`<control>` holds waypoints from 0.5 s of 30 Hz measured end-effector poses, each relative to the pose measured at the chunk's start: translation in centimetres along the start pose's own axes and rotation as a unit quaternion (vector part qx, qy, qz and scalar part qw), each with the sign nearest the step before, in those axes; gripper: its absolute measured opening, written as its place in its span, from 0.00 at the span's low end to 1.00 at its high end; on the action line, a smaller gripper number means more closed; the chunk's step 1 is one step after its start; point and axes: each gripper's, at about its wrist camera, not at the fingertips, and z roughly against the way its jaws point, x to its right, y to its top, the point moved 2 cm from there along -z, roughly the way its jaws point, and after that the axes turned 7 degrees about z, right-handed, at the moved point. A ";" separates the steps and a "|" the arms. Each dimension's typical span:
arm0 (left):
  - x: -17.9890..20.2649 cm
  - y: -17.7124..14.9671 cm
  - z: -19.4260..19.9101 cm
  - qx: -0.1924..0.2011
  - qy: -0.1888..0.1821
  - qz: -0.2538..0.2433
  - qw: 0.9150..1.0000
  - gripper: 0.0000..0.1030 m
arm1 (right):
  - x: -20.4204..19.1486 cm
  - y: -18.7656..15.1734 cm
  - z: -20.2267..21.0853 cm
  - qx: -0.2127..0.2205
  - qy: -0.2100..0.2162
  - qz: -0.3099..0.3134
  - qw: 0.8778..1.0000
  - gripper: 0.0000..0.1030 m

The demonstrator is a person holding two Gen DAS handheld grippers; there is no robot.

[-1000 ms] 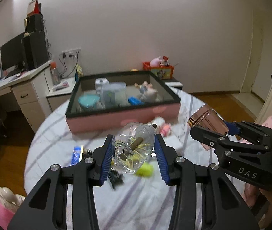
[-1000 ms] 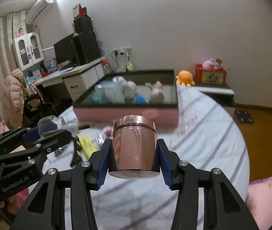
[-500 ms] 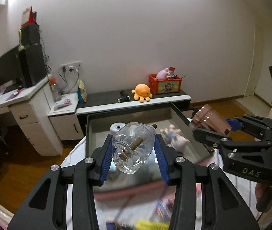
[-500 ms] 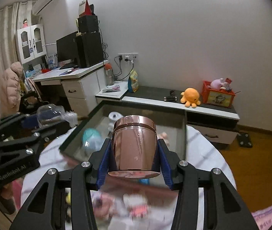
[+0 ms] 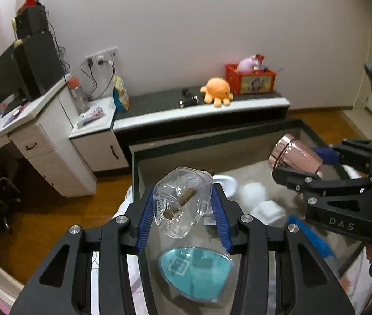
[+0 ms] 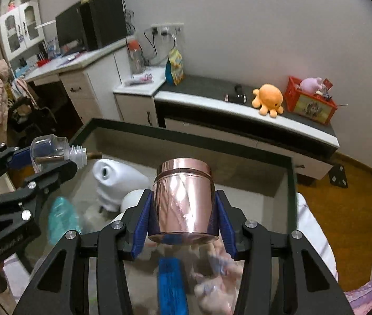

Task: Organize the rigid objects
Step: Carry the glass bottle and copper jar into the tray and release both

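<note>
Left claw (image 5: 183,220) clenched on a clear bottle (image 5: 182,200), blue pads pressing both sides; bottle tilted, neck pointing away, a brown stick inside. It hangs above the box (image 5: 212,137), near its left wall.

Right claw (image 6: 183,221) clenched on a copper jar (image 6: 184,199), upright in its own view, lid up, held over the middle of the box (image 6: 193,141).

Box: dark rim, pale inner walls. In the left half lie a white jug (image 6: 117,177), white containers (image 5: 260,202) and a teal lid (image 5: 195,270). A blue item (image 6: 172,283) and pink toys (image 6: 220,281) lie blurred at the near side. Far right part of the box floor looks bare: open room beyond the jar.

The two claws are apart, side by side. Beyond the far rim, a low cabinet (image 6: 238,107) carries an orange octopus (image 6: 268,99) and a red crate (image 6: 309,105).
</note>
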 end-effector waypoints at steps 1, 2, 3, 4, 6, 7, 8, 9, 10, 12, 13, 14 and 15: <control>0.0 -0.1 -0.5 -0.002 0.002 -0.001 1.000 0.42 | 0.1 0.1 -0.6 -0.005 -0.003 0.000 1.000 0.47; -0.1 -0.1 -0.9 -0.006 0.001 0.000 1.000 0.42 | 0.3 0.2 -1.0 -0.011 -0.006 -0.001 1.000 0.47; -0.1 -0.1 -1.4 -0.009 0.000 0.002 1.000 0.41 | 0.4 0.4 -1.3 -0.015 -0.008 -0.002 1.000 0.47; -0.2 -0.2 -1.7 -0.011 -0.001 0.002 1.000 0.41 | 0.5 0.5 -1.6 -0.017 -0.010 -0.004 1.000 0.47; -0.2 -0.3 -2.1 -0.011 -0.008 0.002 1.000 0.39 | 0.6 0.6 -2.4 -0.036 -0.017 -0.003 0.999 0.47; -0.3 -0.3 -2.1 -0.011 -0.010 0.004 1.000 0.40 | 0.6 0.6 -2.8 -0.044 -0.016 -0.003 0.999 0.47; -0.5 -0.3 -2.1 -0.012 -0.012 0.006 1.000 0.40 | 0.7 0.6 -2.9 -0.046 -0.017 0.000 0.999 0.47; -0.6 -0.3 -2.1 -0.012 -0.015 0.008 1.000 0.40 | 0.7 0.7 -3.1 -0.050 -0.022 0.002 0.999 0.47; -0.6 -0.4 -2.1 -0.012 -0.014 0.008 1.000 0.41 | 0.7 0.7 -3.3 -0.054 -0.025 0.003 0.998 0.47; -0.7 -0.5 -1.9 -0.010 -0.010 0.008 1.000 0.41 | 0.7 0.7 -3.7 -0.063 -0.024 0.005 0.998 0.47; -0.8 -0.5 -1.9 -0.010 -0.011 0.010 1.000 0.42 | 0.8 0.7 -3.6 -0.062 -0.022 0.004 0.998 0.47; -0.9 -0.6 -1.8 -0.010 -0.011 0.014 1.000 0.43 | 0.8 0.8 -3.5 -0.060 -0.024 0.003 0.998 0.47; -1.1 -0.5 -1.7 -0.008 -0.013 0.020 1.000 0.47 | 0.9 0.8 -3.4 -0.057 -0.027 0.002 0.998 0.47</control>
